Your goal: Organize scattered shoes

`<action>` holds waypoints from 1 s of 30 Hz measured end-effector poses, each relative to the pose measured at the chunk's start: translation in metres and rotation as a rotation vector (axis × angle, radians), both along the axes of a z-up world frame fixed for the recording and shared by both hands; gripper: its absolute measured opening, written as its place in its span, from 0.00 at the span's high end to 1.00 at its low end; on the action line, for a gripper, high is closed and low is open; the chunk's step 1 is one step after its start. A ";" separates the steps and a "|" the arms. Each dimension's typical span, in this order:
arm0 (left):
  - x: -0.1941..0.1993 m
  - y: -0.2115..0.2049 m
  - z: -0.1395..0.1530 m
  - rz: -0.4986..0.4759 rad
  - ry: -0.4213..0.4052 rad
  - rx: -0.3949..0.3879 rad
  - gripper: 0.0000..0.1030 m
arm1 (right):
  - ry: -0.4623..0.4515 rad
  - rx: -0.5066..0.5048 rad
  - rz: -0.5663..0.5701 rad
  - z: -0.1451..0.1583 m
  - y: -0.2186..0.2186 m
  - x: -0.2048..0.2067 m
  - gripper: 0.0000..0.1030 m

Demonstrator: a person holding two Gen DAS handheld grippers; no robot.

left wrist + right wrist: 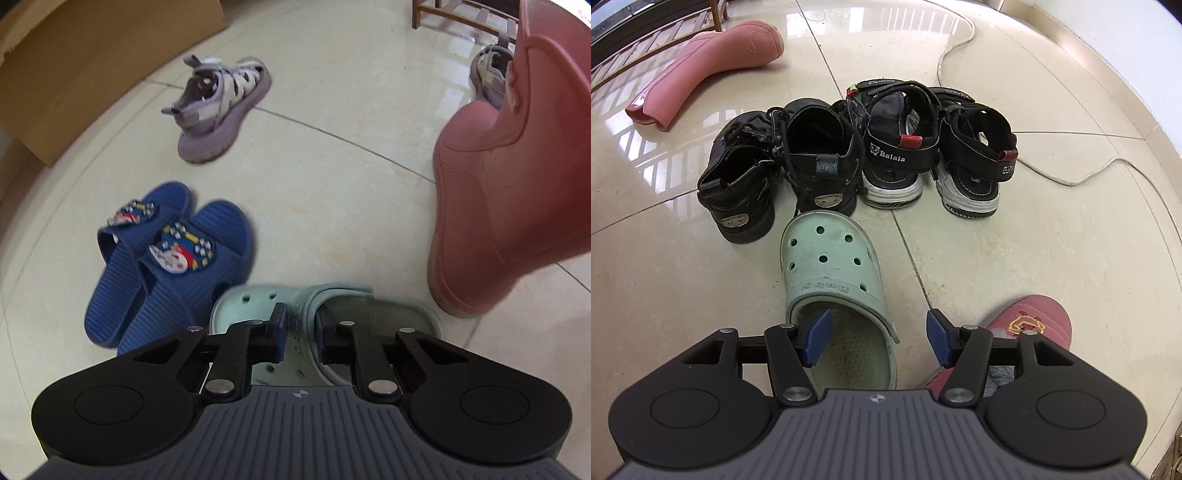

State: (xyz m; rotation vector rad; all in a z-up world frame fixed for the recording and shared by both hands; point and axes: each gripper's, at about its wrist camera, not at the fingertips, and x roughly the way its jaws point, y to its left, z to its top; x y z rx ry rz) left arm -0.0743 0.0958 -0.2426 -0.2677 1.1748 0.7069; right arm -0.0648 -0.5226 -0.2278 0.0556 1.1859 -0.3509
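In the left wrist view a mint green clog (251,302) lies on the tiled floor under my left gripper (301,328), whose blue pads pinch the edge of its upper, one pad outside and one inside the foot opening. A matching mint clog (827,258) sits toe-away in the right wrist view, just behind a pair of black boots (775,166). My right gripper (877,338) hovers open over its heel. The left pad is above the foot opening and the right pad above bare floor, neither touching the clog.
Blue cartoon slippers (166,266) lie left of the held clog, and a pink rain boot (498,203) stands at its right. Two purple sandals (221,107) (487,74) lie apart beyond, near a cardboard box (92,66). Black sandals (934,147), a fallen pink boot (709,62), a pink slipper (1030,321) and a white cable (1071,177) surround the right gripper.
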 end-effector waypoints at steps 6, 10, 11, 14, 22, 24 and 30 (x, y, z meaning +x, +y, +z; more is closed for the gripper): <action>0.001 -0.029 0.019 -0.163 -0.016 -0.110 0.86 | -0.019 -0.003 -0.020 0.008 -0.006 -0.004 0.38; 0.010 -0.065 0.032 -0.391 -0.043 -0.143 0.85 | -0.035 0.005 -0.024 0.013 -0.006 -0.004 0.38; 0.012 -0.072 0.034 -0.434 -0.048 -0.147 0.85 | -0.039 0.008 -0.022 0.015 -0.005 -0.004 0.38; 0.017 -0.099 0.039 -0.575 -0.072 -0.154 0.85 | -0.052 0.020 -0.006 0.019 0.000 -0.002 0.38; 0.029 -0.159 0.034 -0.830 -0.109 -0.209 0.85 | -0.085 0.017 0.140 0.025 0.029 0.009 0.38; 0.033 -0.171 0.031 -0.872 -0.116 -0.223 0.85 | -0.091 0.030 0.162 0.026 0.034 0.012 0.38; 0.046 -0.209 0.030 -0.979 -0.151 -0.250 0.85 | -0.116 0.110 0.206 0.025 0.051 0.026 0.38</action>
